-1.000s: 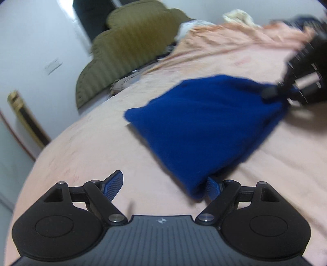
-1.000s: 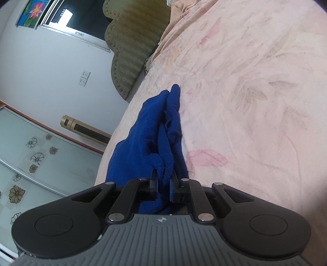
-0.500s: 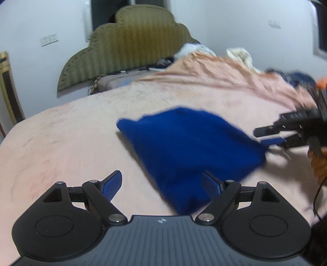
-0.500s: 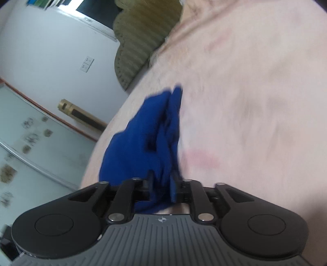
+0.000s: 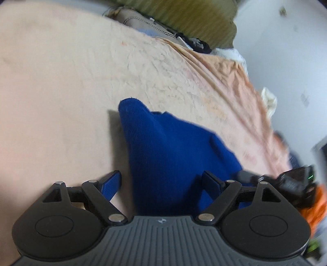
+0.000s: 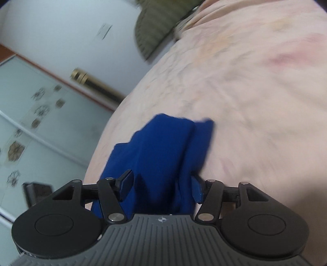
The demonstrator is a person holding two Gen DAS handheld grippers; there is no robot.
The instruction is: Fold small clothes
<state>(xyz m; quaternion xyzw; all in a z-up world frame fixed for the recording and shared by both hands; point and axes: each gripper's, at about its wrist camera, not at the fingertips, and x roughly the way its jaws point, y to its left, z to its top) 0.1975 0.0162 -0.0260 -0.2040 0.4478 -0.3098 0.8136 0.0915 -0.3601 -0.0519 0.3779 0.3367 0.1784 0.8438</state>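
Fingers of the right gripper (image 6: 161, 187) standing apart now, having just been opening from a tight pinch on the blue garment (image 6: 163, 151); cloth still lying between the jaws, bunched against the right-hand pad, no longer squeezed by the other. Fingers of the left gripper (image 5: 161, 184) spread wide, as before, straddling the near edge of the same garment (image 5: 173, 155) without pressing on it. Nothing held by either, then.

Lying on the peach bedsheet (image 5: 61, 81), that garment, with both grippers at its near end and the olive headboard (image 5: 184, 18) far beyond it, at the head of the bed. Seen from the left wrist, the right gripper (image 5: 255, 178) sitting at the garment's right corner. Compared with a second ago, no more stretching of the cloth between two points: looking slack and doubled over, with a ridge running down its length in the right wrist view.

Reading this as a release after a fold laid down; probably smoothing or a second fold coming, though too blurred to judge how neat the edges are.

Containers: none showing in either view, so nothing to report inside any.
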